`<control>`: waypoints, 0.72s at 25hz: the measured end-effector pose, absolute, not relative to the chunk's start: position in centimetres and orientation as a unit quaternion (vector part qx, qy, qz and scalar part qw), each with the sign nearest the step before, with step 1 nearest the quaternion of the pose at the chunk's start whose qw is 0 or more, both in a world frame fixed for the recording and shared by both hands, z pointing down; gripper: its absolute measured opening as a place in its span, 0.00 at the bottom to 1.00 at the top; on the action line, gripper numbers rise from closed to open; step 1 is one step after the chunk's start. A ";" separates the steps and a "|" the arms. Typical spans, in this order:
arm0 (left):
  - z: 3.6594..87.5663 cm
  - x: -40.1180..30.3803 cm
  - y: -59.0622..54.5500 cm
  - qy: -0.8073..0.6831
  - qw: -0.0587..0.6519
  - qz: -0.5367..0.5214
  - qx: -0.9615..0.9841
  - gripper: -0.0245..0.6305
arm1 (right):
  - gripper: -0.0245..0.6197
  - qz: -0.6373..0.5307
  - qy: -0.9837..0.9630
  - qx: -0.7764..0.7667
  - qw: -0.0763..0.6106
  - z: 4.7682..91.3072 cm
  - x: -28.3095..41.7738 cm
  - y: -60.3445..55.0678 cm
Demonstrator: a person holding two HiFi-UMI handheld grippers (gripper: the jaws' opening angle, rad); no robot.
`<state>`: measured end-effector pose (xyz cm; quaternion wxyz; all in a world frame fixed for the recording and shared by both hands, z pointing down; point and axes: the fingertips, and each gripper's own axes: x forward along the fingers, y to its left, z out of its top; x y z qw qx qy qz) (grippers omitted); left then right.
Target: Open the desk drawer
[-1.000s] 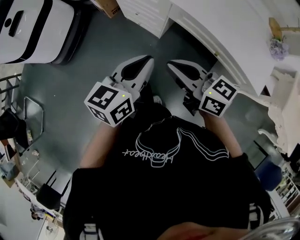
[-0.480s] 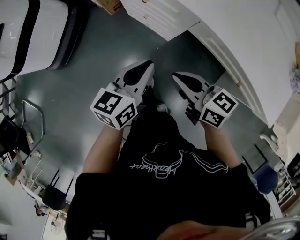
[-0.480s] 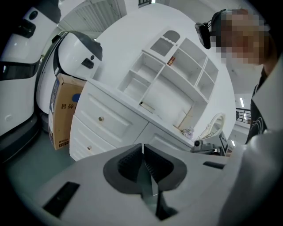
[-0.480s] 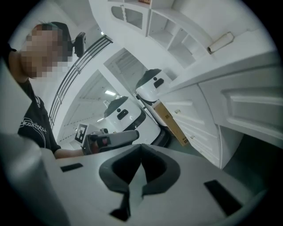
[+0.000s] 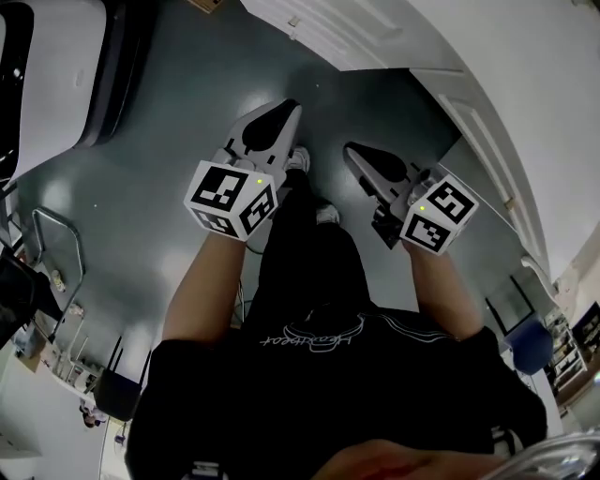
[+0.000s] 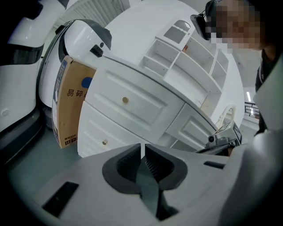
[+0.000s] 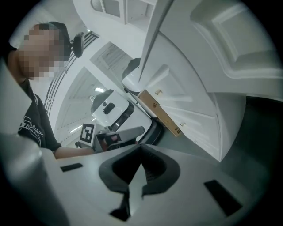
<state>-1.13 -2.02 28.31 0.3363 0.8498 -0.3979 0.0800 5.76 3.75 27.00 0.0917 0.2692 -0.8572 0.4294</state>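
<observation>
The white desk [image 6: 177,57] has a drawer front with a small brass knob [image 6: 125,100], and a lower drawer with its own knob [image 6: 105,142]; both look closed. My left gripper [image 6: 142,148] points at them from a distance. Its jaws are opening, with only a narrow slit between them and nothing in it. My right gripper [image 7: 140,146] is shut and empty, level with the left one. In the head view the left gripper [image 5: 292,106] and the right gripper [image 5: 349,148] hang side by side over the grey floor, short of the drawers [image 5: 309,23].
A brown cardboard box [image 6: 70,106] leans against the drawer unit's left side. A large white and black machine [image 5: 56,75] stands left of it. Shelves [image 6: 194,53] rise on the desk. Metal-framed furniture [image 5: 56,244] lines the left edge of the floor.
Both grippers have sunk together, still side by side. In the head view the desk has slid toward the upper right. The left jaws now show a thin slit.
</observation>
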 end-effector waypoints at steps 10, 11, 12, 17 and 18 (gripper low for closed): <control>35.8 -1.0 -7.1 -0.379 0.299 0.133 0.865 0.16 | 0.05 0.464 -0.841 0.258 0.106 34.1 3.7 2.4; 36.4 -1.0 -7.7 -0.381 0.294 0.139 0.866 0.18 | 0.05 0.466 -0.840 0.255 0.108 34.6 3.5 2.3; 37.1 -1.0 -8.3 -0.383 0.289 0.144 0.865 0.20 | 0.05 0.467 -0.840 0.253 0.111 35.1 3.3 2.2; 39.9 -1.1 -11.5 -0.390 0.265 0.170 0.865 0.28 | 0.05 0.476 -0.838 0.245 0.112 36.6 2.1 1.8; 40.5 -1.1 -12.1 -0.391 0.261 0.176 0.865 0.29 | 0.05 0.477 -0.837 0.242 0.113 36.9 1.9 1.8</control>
